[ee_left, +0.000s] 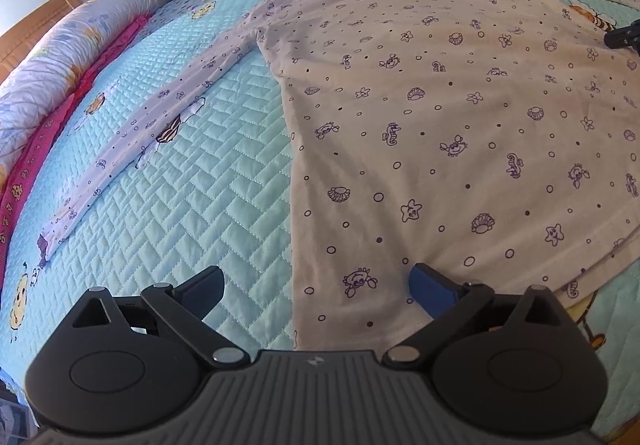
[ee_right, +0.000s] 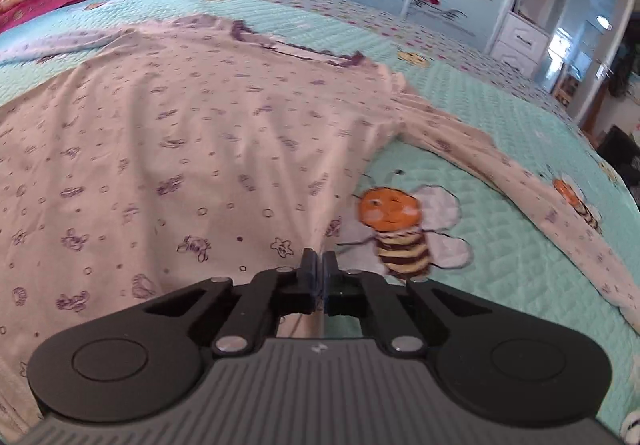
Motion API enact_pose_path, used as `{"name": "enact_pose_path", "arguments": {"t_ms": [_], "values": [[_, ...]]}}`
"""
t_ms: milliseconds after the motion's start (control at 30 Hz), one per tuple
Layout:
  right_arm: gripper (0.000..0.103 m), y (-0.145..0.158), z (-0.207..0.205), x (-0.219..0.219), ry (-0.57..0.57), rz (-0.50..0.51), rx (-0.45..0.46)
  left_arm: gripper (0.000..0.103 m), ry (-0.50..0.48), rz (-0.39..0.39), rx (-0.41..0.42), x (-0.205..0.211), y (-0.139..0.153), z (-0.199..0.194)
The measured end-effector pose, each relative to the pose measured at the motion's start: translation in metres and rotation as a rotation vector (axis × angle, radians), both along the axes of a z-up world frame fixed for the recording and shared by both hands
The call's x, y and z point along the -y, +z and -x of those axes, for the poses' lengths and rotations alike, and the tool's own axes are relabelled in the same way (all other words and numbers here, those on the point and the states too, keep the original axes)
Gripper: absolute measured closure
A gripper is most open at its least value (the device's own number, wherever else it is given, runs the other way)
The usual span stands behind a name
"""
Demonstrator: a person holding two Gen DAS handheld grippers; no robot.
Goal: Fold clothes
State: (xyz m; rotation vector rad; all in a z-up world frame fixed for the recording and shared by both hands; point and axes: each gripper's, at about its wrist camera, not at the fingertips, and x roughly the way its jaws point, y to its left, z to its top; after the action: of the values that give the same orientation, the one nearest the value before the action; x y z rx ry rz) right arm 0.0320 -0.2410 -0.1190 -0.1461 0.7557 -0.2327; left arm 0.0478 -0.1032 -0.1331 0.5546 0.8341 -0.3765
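Spreading across the quilted bedspread point(ee_left: 224, 181), the long-sleeved pyjama top point(ee_left: 440, 117) lies flat with both sleeves out to the sides — thin, soft, light cloth, we judge, that will sag and crease unless we lift it by a seam or hem. Our left gripper point(ee_left: 316, 285) hangs wide open over the hem's corner, holding nothing. Our right gripper point(ee_right: 319, 265) is pinched closed on the top's side edge — a fair hold for folding across.

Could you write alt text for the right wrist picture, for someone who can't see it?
The right claw is pinched shut on the side edge of a pale long-sleeved top with purple sea-creature prints, spread flat on a quilted turquoise bedspread beside a stitched bee.
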Motion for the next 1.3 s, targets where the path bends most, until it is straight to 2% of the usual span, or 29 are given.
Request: {"name": "enact_pose_path", "arguments": {"t_ms": [167,333,533,567,633,733,800,900,1033,1100,1167,1267,1300], "values": [[0.099,0.0,0.002,0.019,-0.058,0.0,0.002,0.0,-0.003,-0.003,0.003,0.001,0.0,0.0],[0.099,-0.005,-0.001,0.026,-0.056,-0.001,-0.032,0.0,0.001,0.002,-0.003,-0.002,0.0,-0.002],[0.09,0.002,0.009,0.04,-0.098,-0.142,0.013,0.0,-0.005,0.014,-0.014,-0.005,0.001,0.001],[0.089,0.004,0.012,0.038,-0.099,-0.146,0.022,0.001,-0.002,0.025,-0.018,-0.005,0.002,0.002],[0.086,0.009,0.019,0.033,-0.106,-0.139,0.043,0.011,0.005,0.062,-0.033,-0.008,0.006,0.004],[0.083,0.024,0.035,0.017,-0.113,-0.072,0.096,0.013,0.046,0.154,-0.068,-0.019,0.013,0.005],[0.082,0.037,0.047,-0.001,-0.066,-0.059,0.147,0.013,0.081,0.235,-0.096,-0.028,0.016,0.004],[0.076,0.045,0.054,-0.025,0.073,-0.189,0.161,0.013,0.153,0.289,-0.127,-0.034,0.013,-0.005],[0.076,0.042,0.032,-0.039,0.148,-0.323,0.128,0.017,0.204,0.313,-0.175,-0.032,0.003,-0.025],[0.073,0.045,0.015,-0.029,0.108,-0.394,0.156,0.017,0.202,0.302,-0.196,-0.028,0.001,-0.03],[0.064,0.046,-0.008,-0.007,0.035,-0.442,0.187,0.017,0.188,0.273,-0.205,-0.024,0.001,-0.03],[0.061,0.04,-0.048,0.01,0.025,-0.452,0.15,0.027,0.134,0.249,-0.217,-0.02,0.005,-0.024],[0.061,0.035,-0.062,0.013,0.042,-0.469,0.132,0.036,0.115,0.246,-0.221,-0.019,0.007,-0.023]]}}
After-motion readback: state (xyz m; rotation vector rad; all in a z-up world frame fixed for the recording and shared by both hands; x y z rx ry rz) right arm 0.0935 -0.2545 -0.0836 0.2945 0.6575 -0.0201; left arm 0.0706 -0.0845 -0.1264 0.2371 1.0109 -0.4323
